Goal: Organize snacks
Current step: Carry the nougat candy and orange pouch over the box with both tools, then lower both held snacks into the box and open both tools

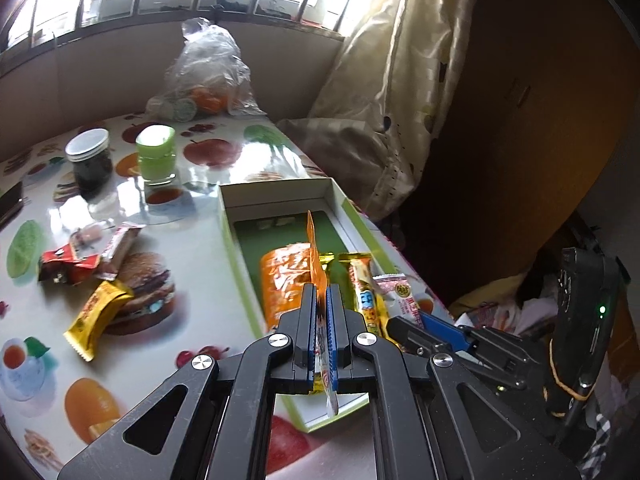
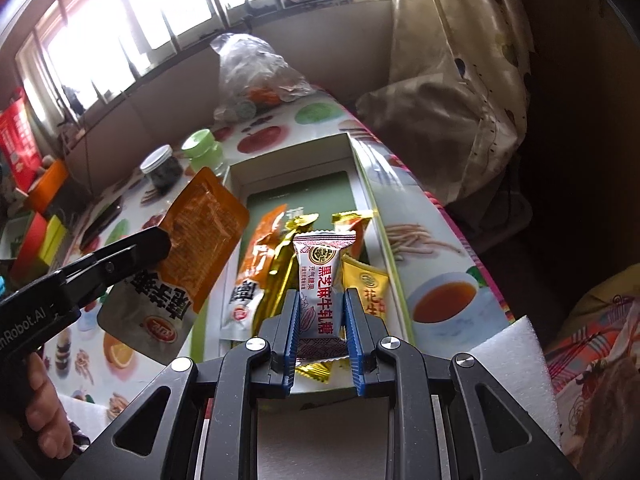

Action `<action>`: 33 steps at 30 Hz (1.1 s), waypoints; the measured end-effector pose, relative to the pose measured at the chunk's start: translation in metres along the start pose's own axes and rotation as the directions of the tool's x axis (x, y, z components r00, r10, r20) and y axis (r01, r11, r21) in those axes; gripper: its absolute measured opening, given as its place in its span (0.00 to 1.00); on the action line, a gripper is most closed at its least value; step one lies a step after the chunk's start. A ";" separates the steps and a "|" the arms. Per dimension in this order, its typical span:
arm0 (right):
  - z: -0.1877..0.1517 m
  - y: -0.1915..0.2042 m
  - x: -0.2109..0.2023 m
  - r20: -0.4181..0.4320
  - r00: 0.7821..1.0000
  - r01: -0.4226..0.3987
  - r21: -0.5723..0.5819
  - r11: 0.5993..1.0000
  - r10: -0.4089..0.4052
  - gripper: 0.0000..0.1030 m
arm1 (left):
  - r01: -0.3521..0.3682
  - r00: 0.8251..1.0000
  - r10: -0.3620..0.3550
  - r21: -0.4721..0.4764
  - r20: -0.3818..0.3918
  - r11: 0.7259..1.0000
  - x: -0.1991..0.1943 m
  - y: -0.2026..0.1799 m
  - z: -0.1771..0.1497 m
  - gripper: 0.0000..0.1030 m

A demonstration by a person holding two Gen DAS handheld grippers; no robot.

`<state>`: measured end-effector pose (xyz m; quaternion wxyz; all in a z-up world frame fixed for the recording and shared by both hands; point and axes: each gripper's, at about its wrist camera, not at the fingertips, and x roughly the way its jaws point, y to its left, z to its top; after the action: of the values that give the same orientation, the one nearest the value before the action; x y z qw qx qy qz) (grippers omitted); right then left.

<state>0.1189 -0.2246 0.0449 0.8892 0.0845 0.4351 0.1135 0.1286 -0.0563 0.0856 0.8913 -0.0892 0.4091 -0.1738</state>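
Note:
My left gripper (image 1: 320,292) is shut on an orange snack pouch (image 1: 314,256), held edge-on above the open white and green box (image 1: 280,196); from the right wrist view the same pouch (image 2: 200,236) hangs left of the box (image 2: 360,168). My right gripper (image 2: 322,300) is shut on a white nougat candy (image 2: 322,276), held over the box's near end. In the box lie another orange pouch (image 1: 284,280), gold-wrapped bars (image 1: 366,296) and a yellow candy (image 2: 366,284). Loose snacks remain on the table: a yellow packet (image 1: 98,316), a red packet (image 1: 66,266) and a white-red bar (image 1: 120,250).
A dark jar with white lid (image 1: 89,164) and a green-lidded jar (image 1: 156,154) stand behind the box. A plastic bag with fruit (image 1: 208,76) sits at the table's far end. A curtain (image 1: 400,80) hangs right of the table edge.

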 end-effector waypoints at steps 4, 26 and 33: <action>0.000 -0.004 0.004 -0.007 1.000 0.006 0.006 1.000 -0.006 0.20 | 0.030 0.999 -0.031 -0.013 -0.020 0.999 0.011 -0.002 0.003 0.05; 0.004 0.001 0.025 -0.020 0.998 0.060 -0.050 0.997 -0.061 0.20 | 0.052 0.994 -0.055 -0.029 -0.099 0.998 0.051 0.001 -0.001 0.05; 0.005 0.002 0.027 -0.022 0.998 0.059 -0.049 0.997 -0.060 0.20 | 0.051 0.993 -0.054 -0.034 -0.107 0.998 0.052 0.002 -0.002 0.05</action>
<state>0.1387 -0.2158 0.0280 0.8887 0.0488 0.4450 0.0986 0.1593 -0.0742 0.0469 0.8616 -0.1044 0.4568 -0.1953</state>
